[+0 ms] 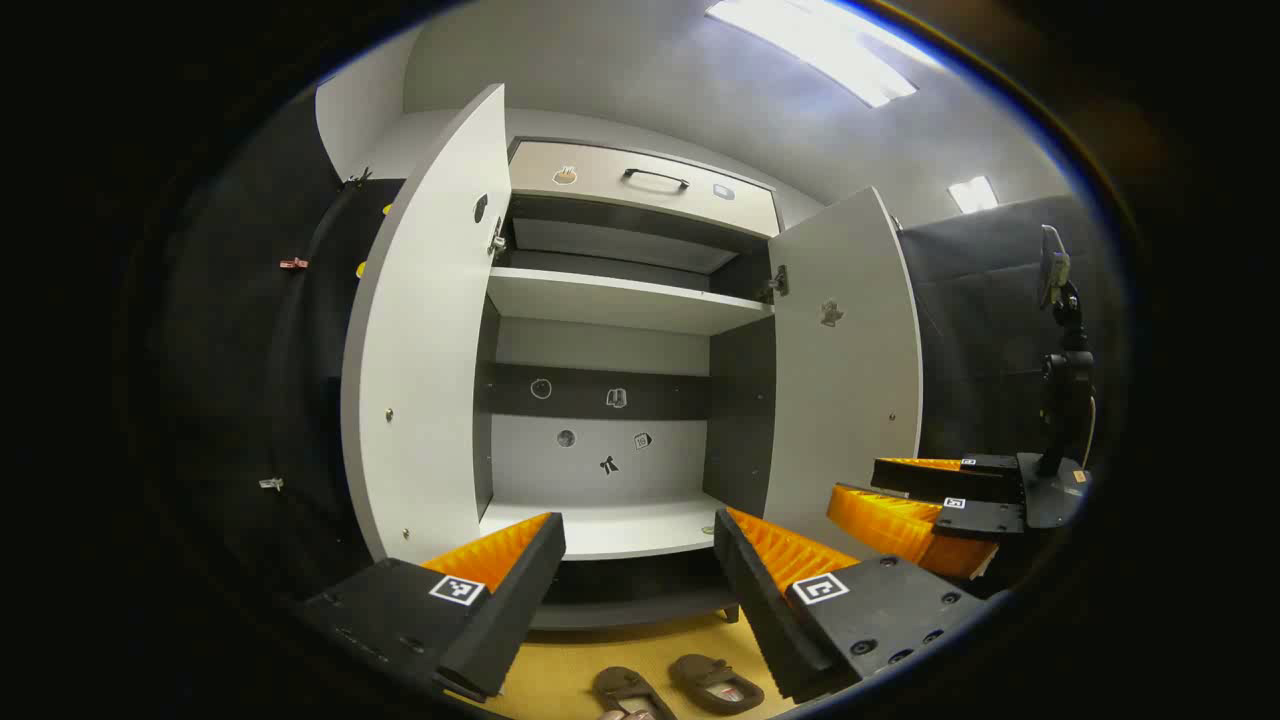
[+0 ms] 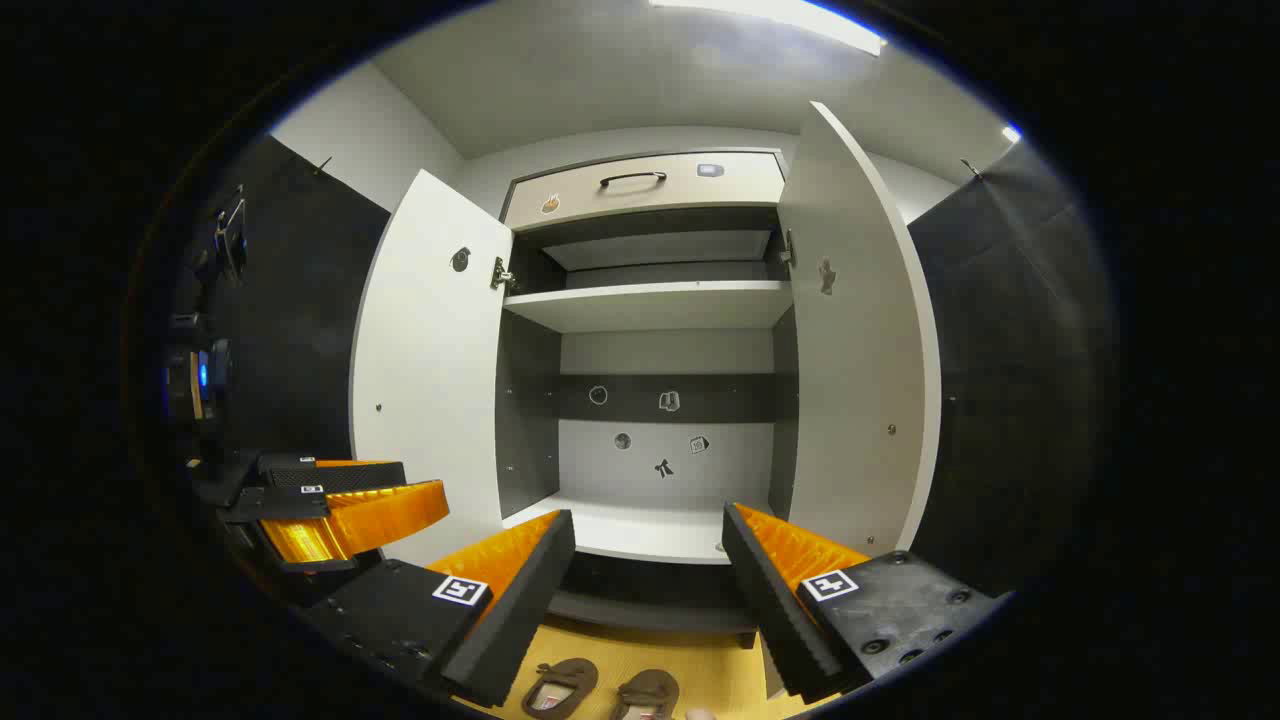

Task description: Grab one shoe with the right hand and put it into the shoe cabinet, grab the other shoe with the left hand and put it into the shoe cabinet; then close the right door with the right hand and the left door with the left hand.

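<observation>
Shoe cabinet [image 2: 650, 300]: standing against the booth wall, taking up the middle of both gripper views, nothing lying on the lower shelf [image 2: 640, 528] or the upper shelf [image 2: 655, 303].

Left door [image 2: 430, 370] and right door [image 2: 860, 340]: both swinging wide open, neither touched by a gripper.

Drawer [image 2: 645, 185] with dark handle: sitting shut across the top of the cabinet.

Small stickers on the back panel [image 2: 660, 440]: too small for telling apart.

Right gripper [image 2: 648, 560]: hovering in front of the cabinet's open mouth, fingers spread wide, pinching nothing.

Left gripper [image 1: 640, 565]: hanging level beside it, fingers likewise spread apart and gripping nothing; appearing again at the left edge of the right gripper view.

Pair of brown slip-on shoes [image 2: 600, 690]: lying side by side on the yellow floor [image 2: 690, 640], just in front of the cabinet base and below both grippers, toes pointing toward the cabinet, untouched.

Step in hand, judging from the above: opening phase, first shoe not yet grabbed, nothing stowed, doors awaiting closing last.

Next move, probably calling for: lowering the right gripper to one shoe, straddling its upper or rim with the spread fingers, pinching firmly, then lifting toward the lower shelf while keeping clear of the neighbouring shoe and the left gripper.
</observation>
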The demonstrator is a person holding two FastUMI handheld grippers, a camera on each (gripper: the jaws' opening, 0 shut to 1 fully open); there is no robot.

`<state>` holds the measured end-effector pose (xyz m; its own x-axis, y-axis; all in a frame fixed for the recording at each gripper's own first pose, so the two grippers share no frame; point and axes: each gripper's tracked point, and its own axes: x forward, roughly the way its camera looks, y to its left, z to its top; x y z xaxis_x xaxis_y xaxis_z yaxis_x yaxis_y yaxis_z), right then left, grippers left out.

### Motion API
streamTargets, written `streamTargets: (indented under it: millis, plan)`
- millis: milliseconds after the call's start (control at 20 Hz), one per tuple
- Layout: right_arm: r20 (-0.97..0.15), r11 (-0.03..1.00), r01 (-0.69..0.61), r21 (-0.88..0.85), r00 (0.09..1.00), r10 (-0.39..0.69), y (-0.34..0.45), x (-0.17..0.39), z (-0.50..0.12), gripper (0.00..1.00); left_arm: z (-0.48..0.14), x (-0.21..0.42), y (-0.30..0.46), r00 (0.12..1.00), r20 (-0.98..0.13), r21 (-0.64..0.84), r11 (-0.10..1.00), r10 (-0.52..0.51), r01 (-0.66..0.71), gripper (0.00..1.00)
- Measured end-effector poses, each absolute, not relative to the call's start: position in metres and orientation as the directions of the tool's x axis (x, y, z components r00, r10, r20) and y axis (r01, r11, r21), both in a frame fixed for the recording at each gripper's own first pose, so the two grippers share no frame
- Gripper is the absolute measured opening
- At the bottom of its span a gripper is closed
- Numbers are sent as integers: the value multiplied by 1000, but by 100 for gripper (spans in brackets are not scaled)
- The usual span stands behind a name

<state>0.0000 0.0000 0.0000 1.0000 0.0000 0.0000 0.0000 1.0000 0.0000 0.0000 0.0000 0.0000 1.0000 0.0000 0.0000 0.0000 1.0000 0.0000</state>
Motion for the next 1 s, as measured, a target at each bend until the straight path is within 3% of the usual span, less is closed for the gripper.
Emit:
streamTargets:
  millis: [1000]
  plan:
    - [-11,1000,12,-2,1000,-12,2,2,-5,98,-1,0,3,1000,4,11,1000,-4,4,95]
